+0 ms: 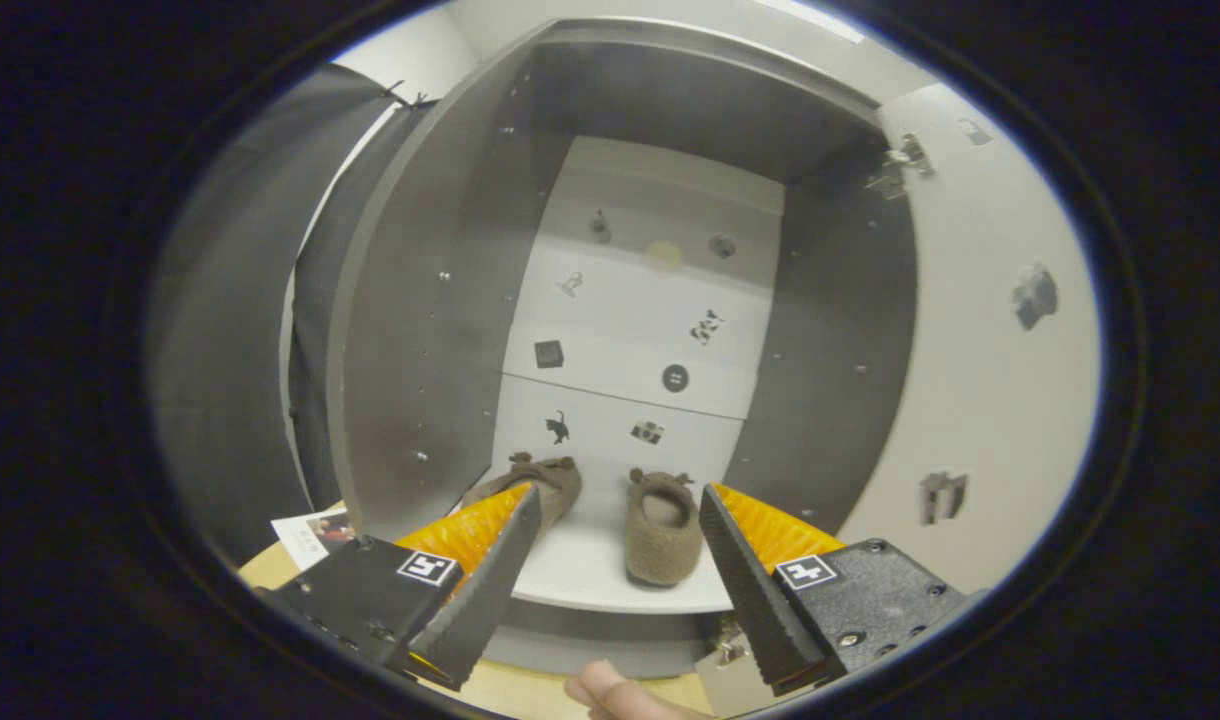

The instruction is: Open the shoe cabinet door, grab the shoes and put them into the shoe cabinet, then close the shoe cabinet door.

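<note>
The shoe cabinet (420, 330) stands open ahead of me, grey side walls around a white back panel. Two brown fuzzy slippers rest on its white bottom shelf (580, 570). The right slipper (662, 528) lies just beyond the gap between my fingers, its opening facing up. The left slipper (540, 482) is partly hidden behind my left finger. My gripper (618, 510) is open, fingers spread wide with nothing held between them. The white cabinet door (990, 380) is swung open to the right, with a hinge (900, 165) near its top.
Small stickers dot the cabinet's back panel (640, 320) and the door's inner face. A person's fingertip (610, 692) shows below my fingers, over a wooden surface (510, 690). A paper sheet (310, 535) lies beside the cabinet's left wall.
</note>
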